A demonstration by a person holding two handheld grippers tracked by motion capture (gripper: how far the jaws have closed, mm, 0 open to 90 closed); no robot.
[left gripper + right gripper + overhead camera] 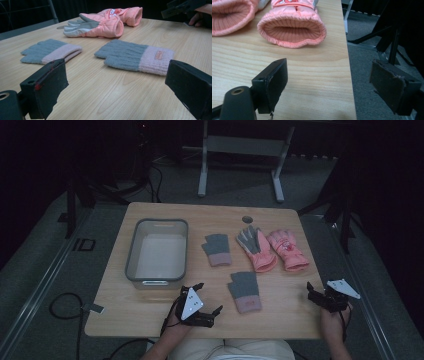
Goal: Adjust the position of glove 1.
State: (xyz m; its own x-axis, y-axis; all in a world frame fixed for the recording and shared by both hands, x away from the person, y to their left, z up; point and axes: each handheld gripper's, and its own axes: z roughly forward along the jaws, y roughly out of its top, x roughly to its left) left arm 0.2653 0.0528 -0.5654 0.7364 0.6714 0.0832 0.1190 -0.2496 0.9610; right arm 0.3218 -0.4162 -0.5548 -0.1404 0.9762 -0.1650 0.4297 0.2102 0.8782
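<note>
Nothing moved yet, by the look of it. The grey bin (158, 255) at ten o'clock on the table (150, 317) shows a bare floor, and all four gloves lie out on the wood.

Your left gripper (206, 300) sits at seven o'clock, jaws wide apart, nothing between them. It looks at the near knit glove (135, 56), which lies just ahead of the jaws, untouched. The second knit glove (51, 51) is farther off, toward the table's middle.

Your right gripper (312, 293) is at four o'clock by the table edge, jaws likewise apart and holding nothing. The right pink ski glove (293, 28) lies ahead of it, cuff toward you; its mate (257, 249) rests just beside, at one o'clock.

My read: the job is putting gloves into the bin, and all four remain.
</note>
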